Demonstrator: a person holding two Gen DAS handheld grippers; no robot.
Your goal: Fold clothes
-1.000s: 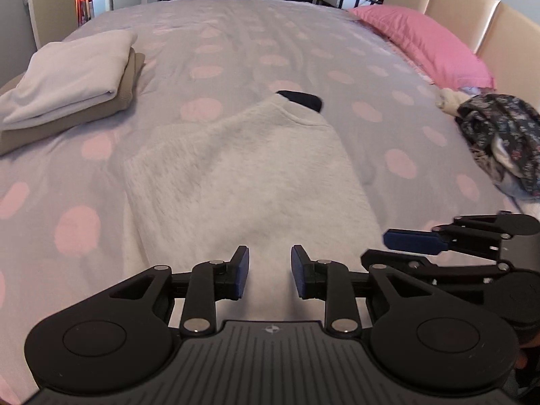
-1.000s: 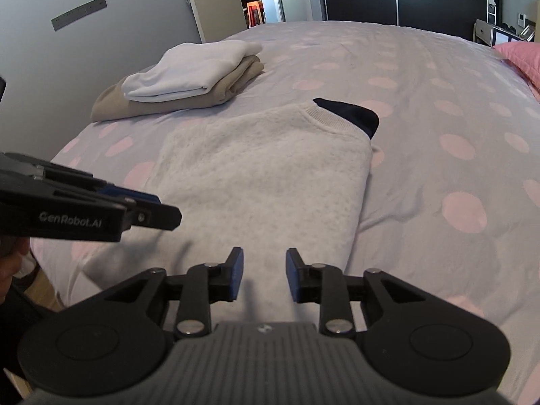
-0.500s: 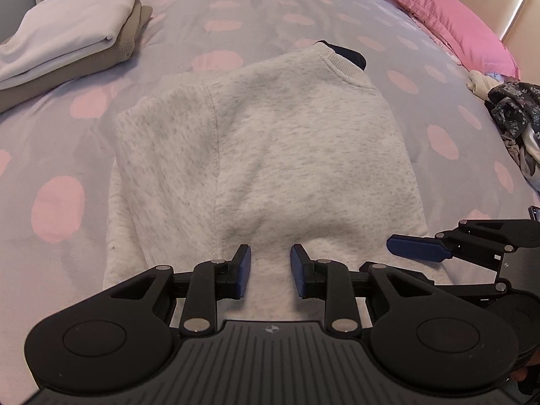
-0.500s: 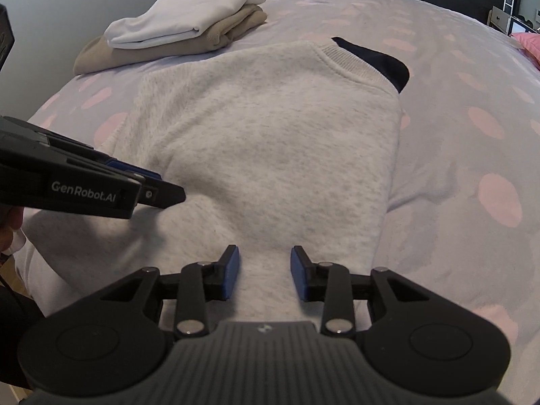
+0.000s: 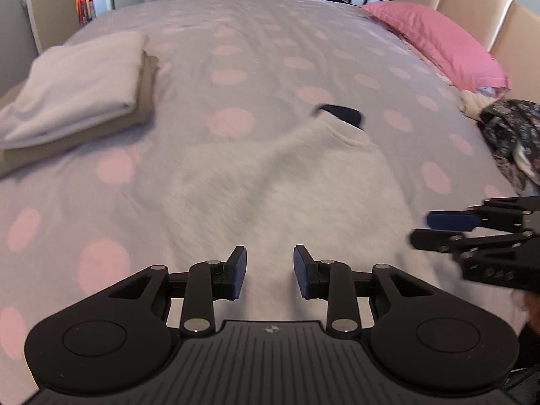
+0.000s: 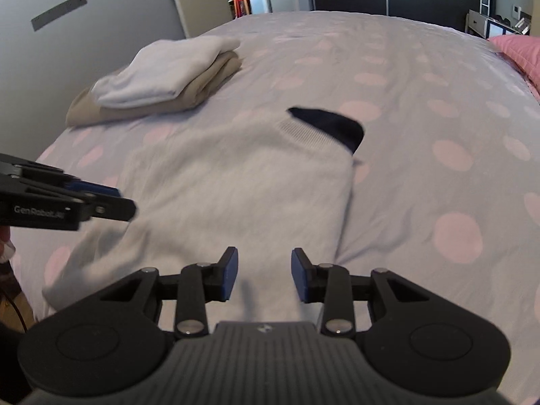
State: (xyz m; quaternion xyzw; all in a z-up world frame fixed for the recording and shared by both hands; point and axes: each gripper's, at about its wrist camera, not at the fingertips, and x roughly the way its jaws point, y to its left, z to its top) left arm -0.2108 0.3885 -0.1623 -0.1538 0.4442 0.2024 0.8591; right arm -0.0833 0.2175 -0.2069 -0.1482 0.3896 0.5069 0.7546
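A grey sweater (image 5: 287,195) lies flat on a bed (image 5: 236,33) covered in pale lilac fabric with pink dots, its dark-lined collar (image 6: 332,125) pointing to the far side. The left gripper (image 5: 269,267) hovers over the sweater's near hem, its fingers spread apart with nothing between them; the cloth lies just beyond and below the blue pads (image 5: 238,266). The right gripper (image 6: 264,270) is likewise released and empty, over the near hem to the right, with the sweater stretching away from its fingertips. Both views are somewhat blurred. A folded stack (image 6: 162,77) of white on beige clothes sits far left. A pink pillow (image 5: 435,44) lies far right, with a heap of patterned clothes (image 5: 513,135) nearer.
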